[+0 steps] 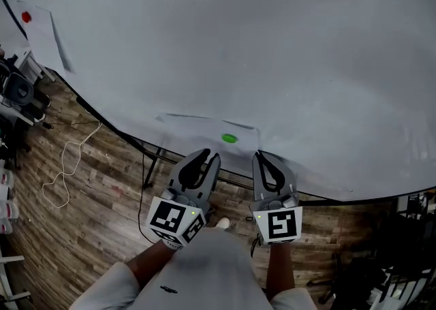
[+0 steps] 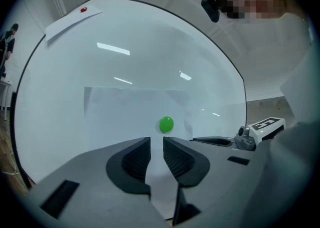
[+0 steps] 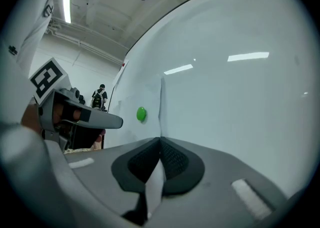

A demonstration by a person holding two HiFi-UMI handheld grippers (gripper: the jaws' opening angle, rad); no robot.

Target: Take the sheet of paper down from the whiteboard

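Note:
A white sheet of paper (image 1: 197, 128) hangs low on the whiteboard (image 1: 272, 43), pinned by a green magnet (image 1: 229, 138). My left gripper (image 1: 210, 156) points level at the sheet's bottom edge, just left of the magnet. In the left gripper view the sheet (image 2: 130, 117) runs between the pads of the left gripper (image 2: 156, 139), which stand a narrow gap apart below the magnet (image 2: 166, 124). My right gripper (image 1: 261, 155) is at the sheet's lower right corner. In its own view the right gripper (image 3: 160, 139) has its pads shut on the sheet (image 3: 150, 127), right of the magnet (image 3: 141, 114).
A second sheet (image 1: 48, 29) with a red magnet (image 1: 26, 17) hangs at the board's far left. Below the board are its stand legs (image 1: 153, 165), a white cable (image 1: 65, 165) on the wooden floor, and equipment (image 1: 17, 90) at the left. A person (image 3: 101, 96) stands far off.

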